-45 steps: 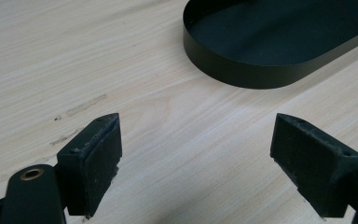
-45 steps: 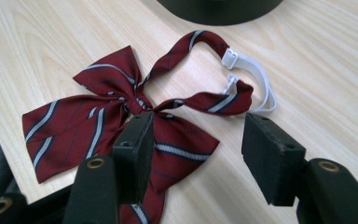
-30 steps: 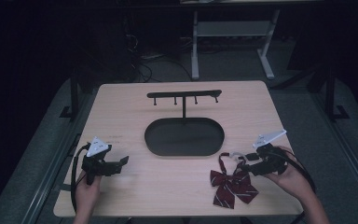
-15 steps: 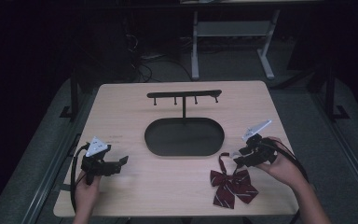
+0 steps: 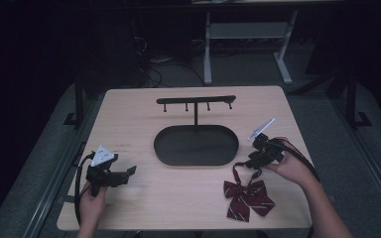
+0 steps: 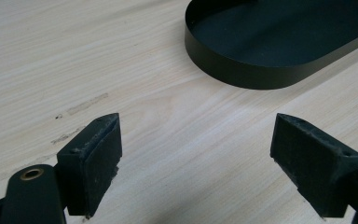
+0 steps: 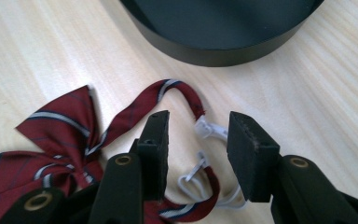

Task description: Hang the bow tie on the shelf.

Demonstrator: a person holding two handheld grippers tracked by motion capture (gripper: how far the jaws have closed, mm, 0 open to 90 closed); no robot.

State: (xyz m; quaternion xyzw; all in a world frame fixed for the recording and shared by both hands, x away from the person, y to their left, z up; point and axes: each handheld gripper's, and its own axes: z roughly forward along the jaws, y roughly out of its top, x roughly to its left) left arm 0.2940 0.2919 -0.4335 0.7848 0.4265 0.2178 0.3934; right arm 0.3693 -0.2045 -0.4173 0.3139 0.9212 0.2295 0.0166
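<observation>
**On the near right: a limp bow tie, best taken by its strap**

At the near left, your left gripper (image 5: 129, 171) rests on the pale wooden table (image 5: 129, 119), jaws wide and empty. Mid-table stands the black oval metal tray (image 5: 196, 145) under its hook rail (image 5: 196, 100). Near right lies the maroon striped fabric bow tie (image 5: 248, 195): light, soft, floppy. Your right gripper (image 7: 196, 135), jaws half open, straddles the white plastic clasp (image 7: 210, 129); pinch there. The strap's near loop is hidden behind the jaws.

One bow tie (image 5: 248, 197), one oval tray (image 5: 196, 146), one hook rack (image 5: 196, 100), two claws: left claw (image 5: 127, 172), right claw (image 5: 246, 163).
</observation>
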